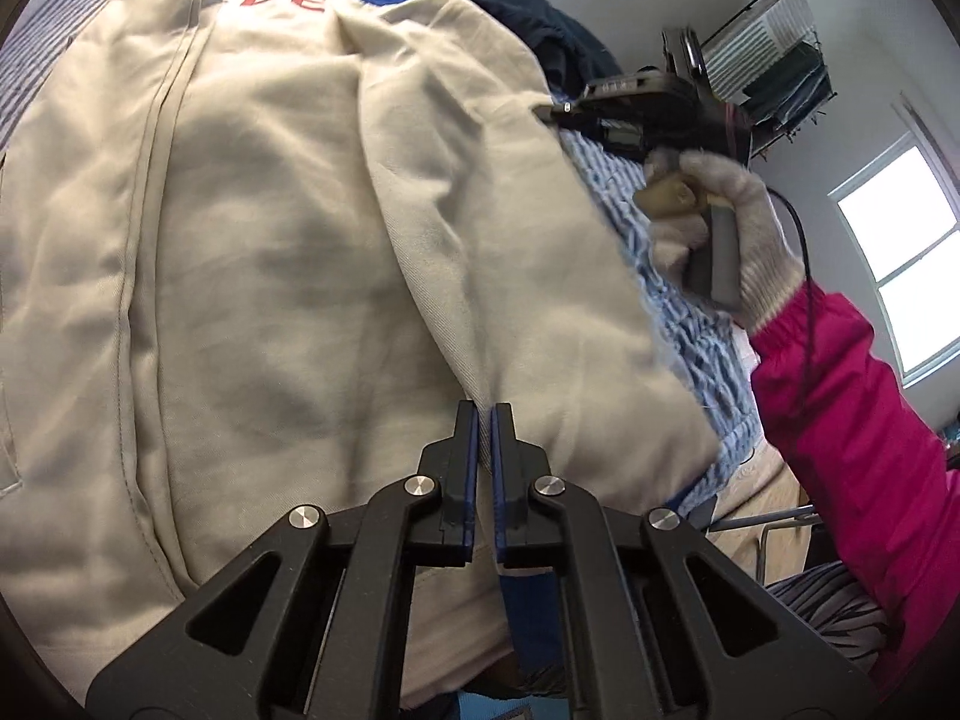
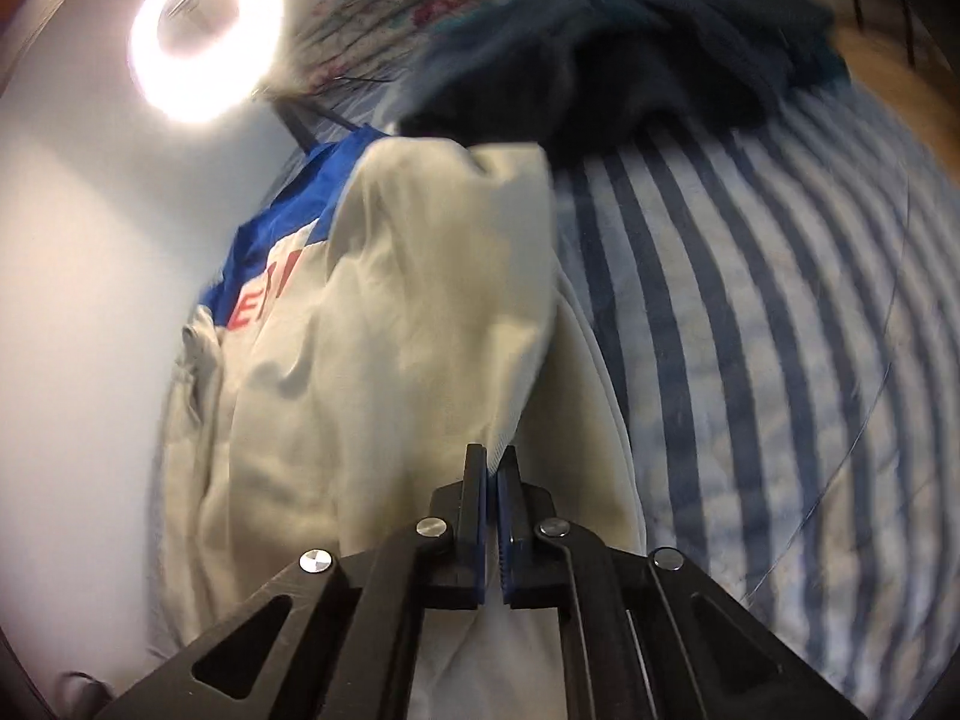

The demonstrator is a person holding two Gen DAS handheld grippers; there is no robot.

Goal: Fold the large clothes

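Looking down from my left wrist camera, I see the striped bedsheet (image 2: 750,360), blue and white, spread under everything and filling the right half of my right wrist view. On it lies the cream jacket (image 1: 288,252), the largest garment, its pale lining turned up, with a blue band and red letters showing at the far end. A dark navy garment (image 2: 630,60) is heaped just beyond the jacket's far edge. A light blue knitted piece (image 1: 678,276) peeks out along the jacket's right side, under its edge.

My right hand (image 1: 720,240), in a pale knit glove with a pink sleeve (image 1: 852,420) behind it, holds the right gripper (image 1: 549,113) at the jacket's far right edge; its jaws are closed, pinching a fold of cream cloth. The left gripper (image 1: 485,414) sits at the near hem, jaws drawn almost together with a ridge of the same jacket nipped between the blue pads (image 1: 471,468).

A ring light (image 2: 207,30) glows at the wall.
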